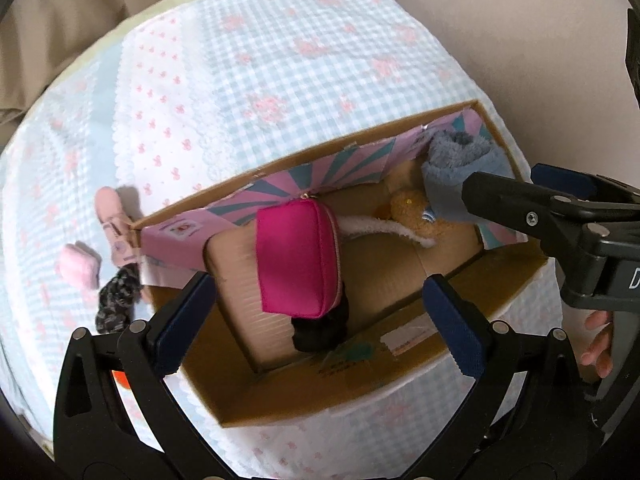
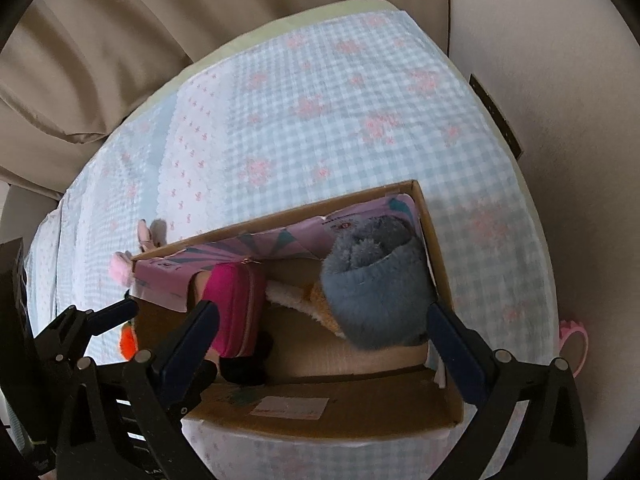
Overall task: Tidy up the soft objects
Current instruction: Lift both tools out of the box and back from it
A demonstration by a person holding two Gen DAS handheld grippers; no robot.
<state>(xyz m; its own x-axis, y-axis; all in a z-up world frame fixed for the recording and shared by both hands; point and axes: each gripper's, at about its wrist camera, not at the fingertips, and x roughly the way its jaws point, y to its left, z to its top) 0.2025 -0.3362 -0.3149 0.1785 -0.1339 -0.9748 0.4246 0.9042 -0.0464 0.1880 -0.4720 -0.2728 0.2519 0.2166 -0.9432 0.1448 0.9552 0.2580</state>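
Observation:
An open cardboard box [image 1: 304, 396] [image 2: 360, 412] lies on the checked bedspread. Inside stand a magenta zip pouch [image 1: 298, 256] [image 2: 236, 308], a black soft item [image 1: 320, 332] under it, a tan plush toy [image 1: 416, 212] and a blue-grey fluffy item [image 1: 456, 168] [image 2: 376, 292]. My left gripper [image 1: 316, 316] is open and empty over the box's near side. My right gripper [image 2: 320, 336] is open, its fingers on either side of the box interior just in front of the fluffy item; it also shows in the left wrist view [image 1: 520, 208].
Left of the box on the bedspread [image 1: 240, 80] lie a pink plush [image 1: 78, 270], a pink item [image 1: 114, 220] and a dark grey knitted item [image 1: 116, 306]. An orange thing [image 2: 128, 340] lies near the left corner. Beige curtains [image 2: 100, 60] hang behind the bed.

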